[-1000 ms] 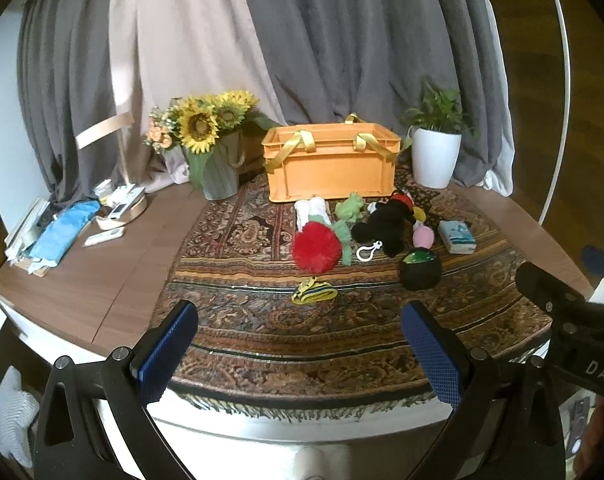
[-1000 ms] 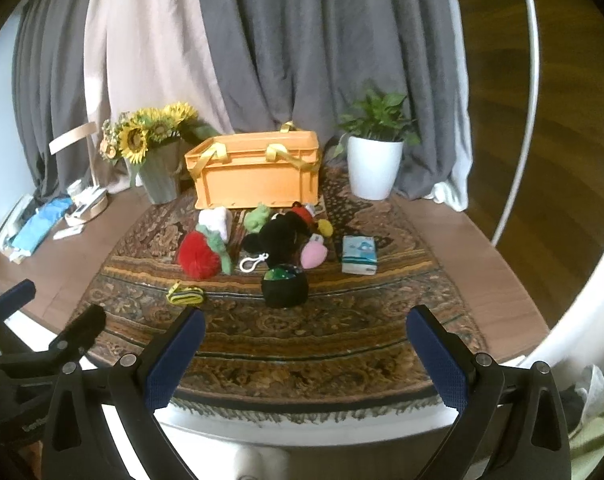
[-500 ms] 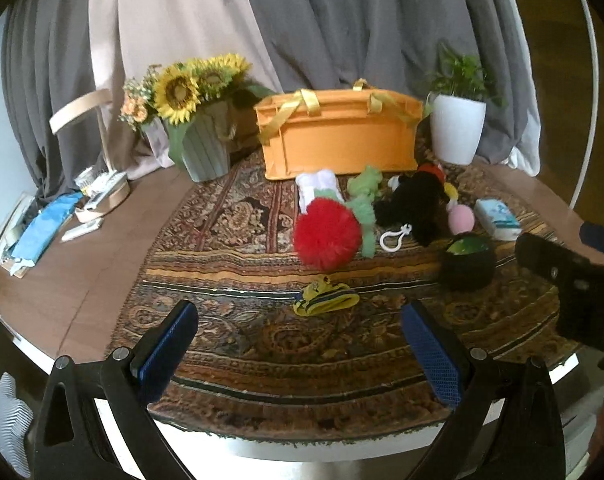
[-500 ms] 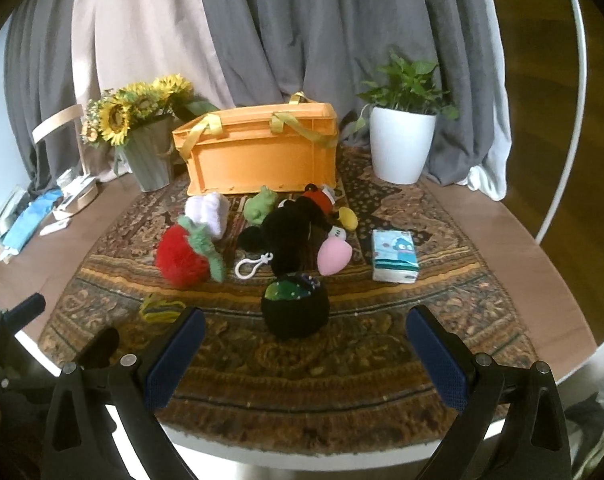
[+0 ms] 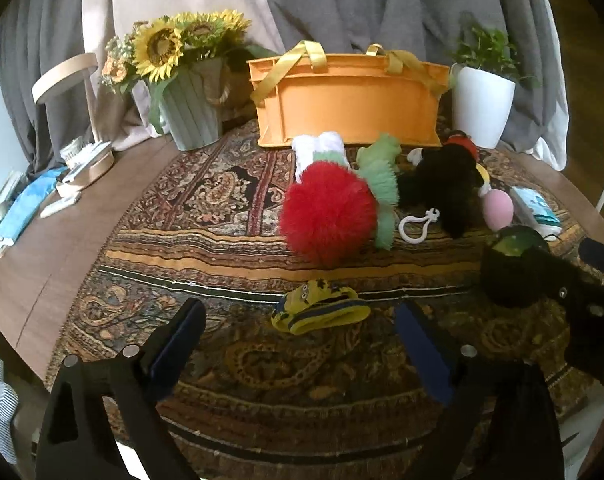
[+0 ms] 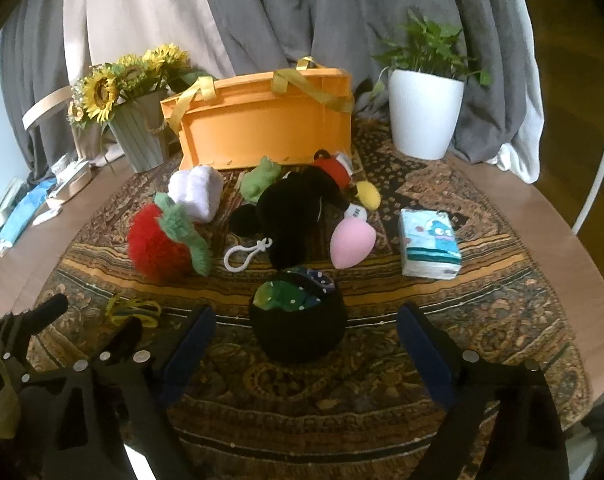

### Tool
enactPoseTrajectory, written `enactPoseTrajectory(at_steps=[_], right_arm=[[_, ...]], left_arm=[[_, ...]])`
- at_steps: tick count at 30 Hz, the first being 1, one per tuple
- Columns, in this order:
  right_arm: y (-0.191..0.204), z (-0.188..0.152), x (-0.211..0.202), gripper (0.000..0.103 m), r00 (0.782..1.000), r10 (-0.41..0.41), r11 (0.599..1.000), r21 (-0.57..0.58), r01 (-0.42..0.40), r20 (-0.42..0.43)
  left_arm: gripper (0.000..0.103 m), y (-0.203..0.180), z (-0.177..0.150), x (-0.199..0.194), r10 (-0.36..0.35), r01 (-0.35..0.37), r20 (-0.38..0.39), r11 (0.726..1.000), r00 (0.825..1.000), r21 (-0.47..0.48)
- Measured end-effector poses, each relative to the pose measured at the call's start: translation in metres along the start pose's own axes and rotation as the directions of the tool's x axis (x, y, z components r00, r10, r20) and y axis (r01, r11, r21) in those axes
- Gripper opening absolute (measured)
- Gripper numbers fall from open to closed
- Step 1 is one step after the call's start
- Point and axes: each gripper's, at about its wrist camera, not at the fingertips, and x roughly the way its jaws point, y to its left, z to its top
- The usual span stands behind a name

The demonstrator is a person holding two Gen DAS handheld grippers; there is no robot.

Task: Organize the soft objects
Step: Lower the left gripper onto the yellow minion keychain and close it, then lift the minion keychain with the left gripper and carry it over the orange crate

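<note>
Comparing the present views with those taken a second ago, both grippers are seen to have been advanced toward the rug [image 5: 206, 200], so that the soft objects appear larger and nearer. The left gripper [image 5: 302, 344] is held with its jaws spread wide and nothing between them; the yellow sock [image 5: 320, 310] lies just ahead of it, centred in the gap but not yet enclosed. The right gripper [image 6: 304, 350] is likewise released and empty, and the black pouch [image 6: 298, 326] stands between its fingers, apparently untouched.

No object has been displaced. The red pompom toy [image 5: 328, 216], the black plush [image 6: 298, 216], the pink egg-shaped toy [image 6: 352, 242], the white plush [image 6: 196, 194], the green frog [image 6: 260, 178] and the tissue pack [image 6: 428, 250] remain clustered on the rug in front of the orange crate [image 5: 350, 108], which stands at the far edge.

The approach phase is judged to be nearly complete. Two simultaneous grasps are indicated: sock on the left, pouch on the right. Transfer to the crate is presumed to follow; no item is seen to have been put away.
</note>
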Motion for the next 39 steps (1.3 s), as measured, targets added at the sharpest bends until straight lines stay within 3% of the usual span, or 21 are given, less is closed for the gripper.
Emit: enactPoseTrajectory(at_steps=[13,17,21,39], right_arm=[[-0.002,-0.003,0.027,0.085,1.000,0.023,0.999,0.023,-0.023,-0.017],[-0.002,-0.004,0.031,0.079,0.999,0.025,0.999,0.024,-0.024,-0.026],[-0.003,-0.005,0.039,0.065,0.998,0.041,0.999,0.030,-0.039,-0.050],[0.014,0.007,0.014,0.065,0.997,0.072,0.997,0.037,-0.072,-0.018]], left_arm=[[0.075,-0.004,-0.003,0.034,-0.001,-0.003,-0.072,0.998,0.997,-0.065],[0.061,-0.005,-0.003,0.038,-0.026,0.020,-0.083,0.997,0.996,-0.070],[0.061,-0.005,-0.002,0.037,-0.029,0.023,-0.085,0.997,0.996,-0.072],[0.060,0.012,0.020,0.001,-0.067,0.068,0.007,0.997,0.998,-0.034]])
